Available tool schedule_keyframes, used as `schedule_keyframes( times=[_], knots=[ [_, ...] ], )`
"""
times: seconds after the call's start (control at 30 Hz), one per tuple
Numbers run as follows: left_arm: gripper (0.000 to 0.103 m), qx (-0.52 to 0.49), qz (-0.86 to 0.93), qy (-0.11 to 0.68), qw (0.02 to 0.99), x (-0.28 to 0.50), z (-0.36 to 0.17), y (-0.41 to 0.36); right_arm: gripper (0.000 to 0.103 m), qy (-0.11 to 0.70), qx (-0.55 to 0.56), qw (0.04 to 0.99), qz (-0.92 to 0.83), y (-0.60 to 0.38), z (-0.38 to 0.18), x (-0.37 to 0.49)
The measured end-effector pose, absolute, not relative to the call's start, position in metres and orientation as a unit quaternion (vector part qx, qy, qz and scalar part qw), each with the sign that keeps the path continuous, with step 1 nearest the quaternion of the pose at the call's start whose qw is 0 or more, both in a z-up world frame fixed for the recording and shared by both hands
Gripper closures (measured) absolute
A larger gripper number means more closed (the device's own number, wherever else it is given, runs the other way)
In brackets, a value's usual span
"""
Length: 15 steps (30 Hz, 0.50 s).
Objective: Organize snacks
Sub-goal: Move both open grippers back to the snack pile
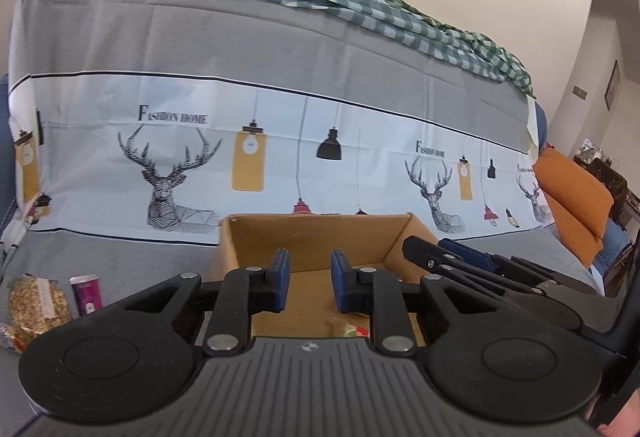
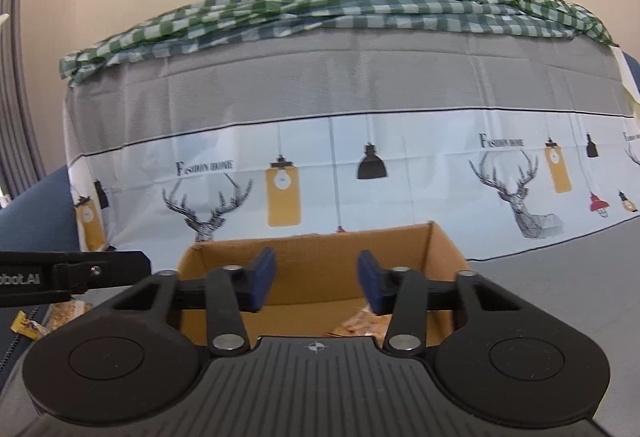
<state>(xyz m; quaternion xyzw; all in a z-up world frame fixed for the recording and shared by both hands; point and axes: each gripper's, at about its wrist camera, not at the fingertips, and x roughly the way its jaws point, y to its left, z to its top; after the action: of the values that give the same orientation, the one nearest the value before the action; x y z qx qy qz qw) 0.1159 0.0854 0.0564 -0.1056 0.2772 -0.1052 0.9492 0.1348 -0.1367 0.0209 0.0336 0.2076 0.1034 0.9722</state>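
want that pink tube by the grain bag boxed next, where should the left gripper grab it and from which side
Grip the pink tube across its narrow middle with the left gripper, now open over the cardboard box. It looks roughly upright on the grey cover, so coming down from above or from the box side seems best. The grain bag sits close on its other side, so avoid that side.

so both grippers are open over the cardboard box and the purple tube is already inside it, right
Not quite. Both the left gripper and right gripper are open above the cardboard box, but the purple tube is not inside. The left wrist view shows it outside the box, to its left, beside a bag of grain-like snacks.
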Motion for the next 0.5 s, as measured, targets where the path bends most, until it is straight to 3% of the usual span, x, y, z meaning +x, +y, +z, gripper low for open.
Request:
schedule_keyframes(
  times=[0.33, 0.5],
  knots=[
    [0.079, -0.095, -0.074, 0.291, 0.949, 0.108, 0.078, 0.146, 0.070, 0.200, 0.061, 0.969, 0.134, -0.101, 0.025, 0.126],
    [0.079, -0.137, -0.042, 0.321, 0.936, 0.094, 0.034, 0.209, 0.075, 0.193, 0.059, 0.967, 0.153, -0.082, 0.027, 0.115]
  ],
)
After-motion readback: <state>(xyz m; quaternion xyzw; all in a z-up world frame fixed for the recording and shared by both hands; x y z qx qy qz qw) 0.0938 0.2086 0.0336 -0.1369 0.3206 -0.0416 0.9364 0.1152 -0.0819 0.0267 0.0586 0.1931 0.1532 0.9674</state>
